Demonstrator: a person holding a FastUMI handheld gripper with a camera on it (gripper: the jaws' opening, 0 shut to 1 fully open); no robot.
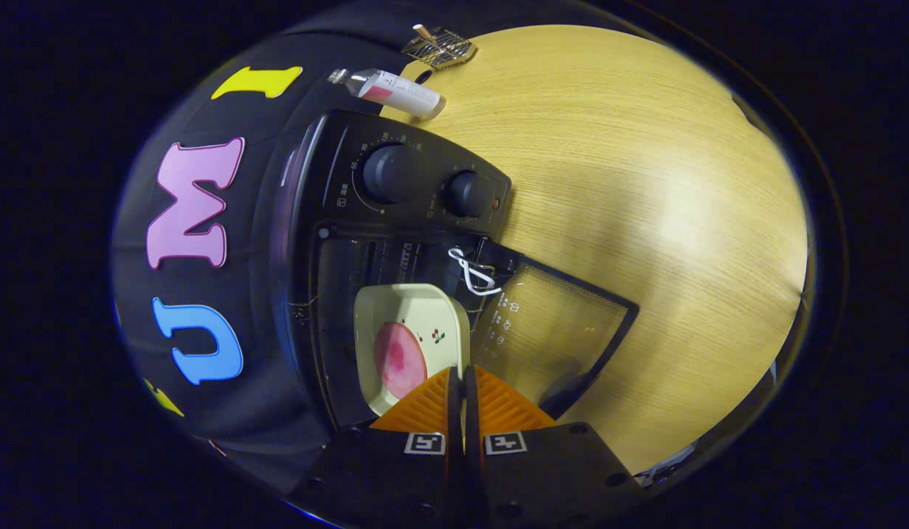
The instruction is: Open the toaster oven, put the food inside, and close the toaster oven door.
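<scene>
Through the gripper view we are seeing the fingers (463, 382) pressed together on the near rim of a cream plate (432, 312); the plate is carrying a pink slice of food (397, 358) and is sitting partly inside the toaster oven (336, 242); the oven's glass door (564, 323) is hanging open over the wooden tabletop (645, 191), a white cord (470, 272) tied at its handle; two dials (392, 173) are showing on the oven's panel; beyond the oven a tube (395, 92) and a wire rack (439, 48) are lying on the tabletop
</scene>
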